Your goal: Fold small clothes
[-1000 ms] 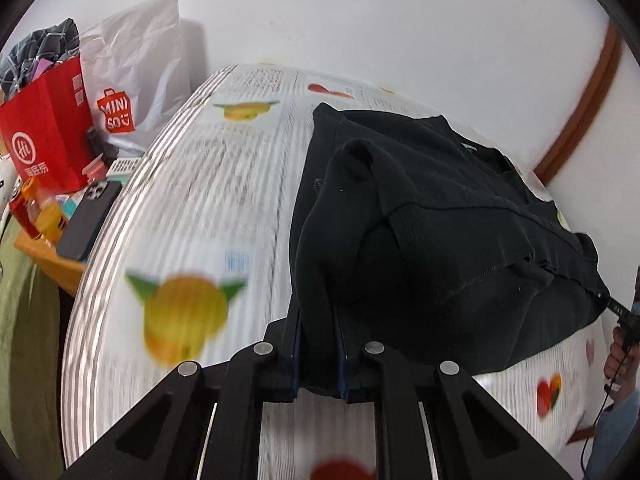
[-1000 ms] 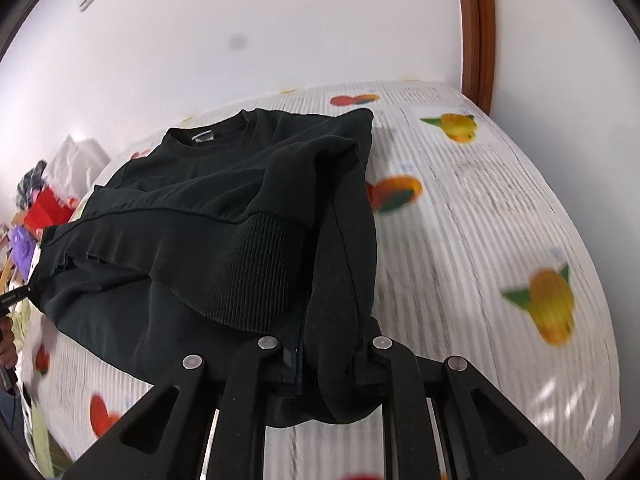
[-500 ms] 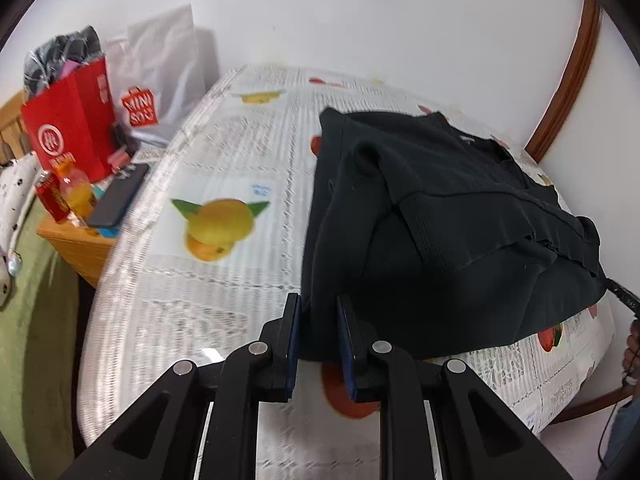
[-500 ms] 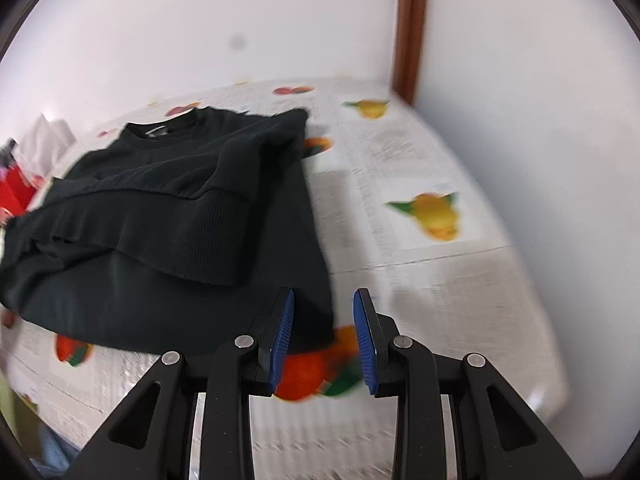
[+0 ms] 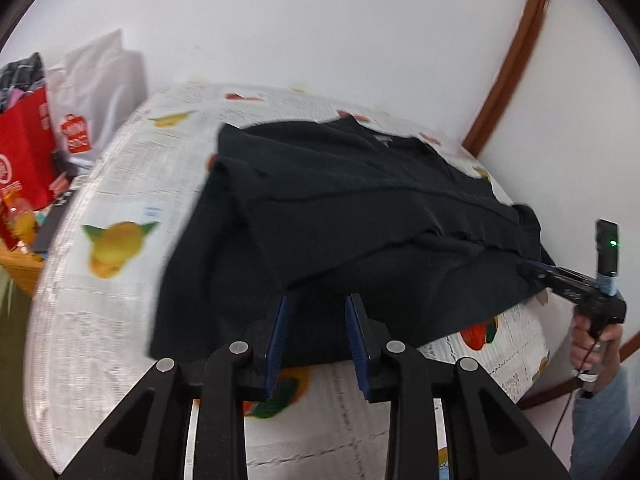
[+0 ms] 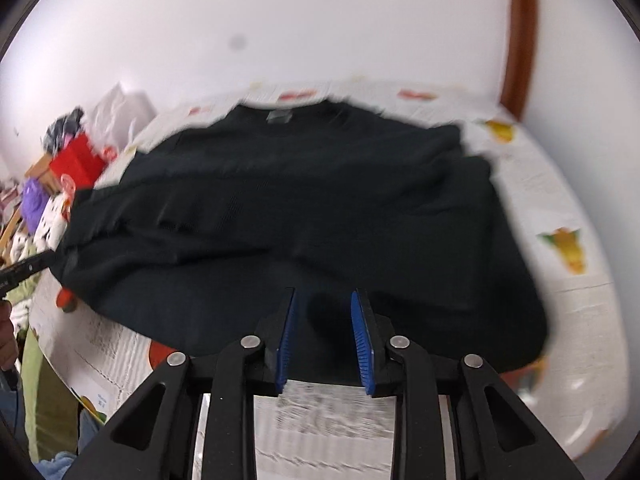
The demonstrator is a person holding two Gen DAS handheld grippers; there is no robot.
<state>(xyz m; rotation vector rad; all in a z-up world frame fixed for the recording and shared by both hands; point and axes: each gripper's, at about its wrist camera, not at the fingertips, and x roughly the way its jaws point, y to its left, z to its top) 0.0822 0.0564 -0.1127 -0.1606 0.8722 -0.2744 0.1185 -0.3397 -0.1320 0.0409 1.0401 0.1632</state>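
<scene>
A black sweatshirt [image 5: 360,216] lies partly folded on a table with a white fruit-print cloth [image 5: 120,184]; it also shows in the right wrist view [image 6: 320,208]. My left gripper [image 5: 316,312] is open and empty, its blue pads at the garment's near hem. My right gripper [image 6: 324,308] is open and empty, also over the near hem. In the left wrist view the right gripper [image 5: 536,270] shows at the garment's right edge. In the right wrist view the left gripper [image 6: 36,264] shows at the garment's left edge.
A red shopping bag [image 5: 20,148] and a white bag [image 5: 92,100] stand left of the table, with a phone and small items on a wooden stand [image 5: 24,260]. A white wall and brown door frame [image 5: 512,60] lie behind. The tablecloth [image 6: 560,208] extends right.
Both grippers have let go of the sweatshirt's sides, opened, and moved toward the middle of its near hem. The garment now lies flat on the table.
</scene>
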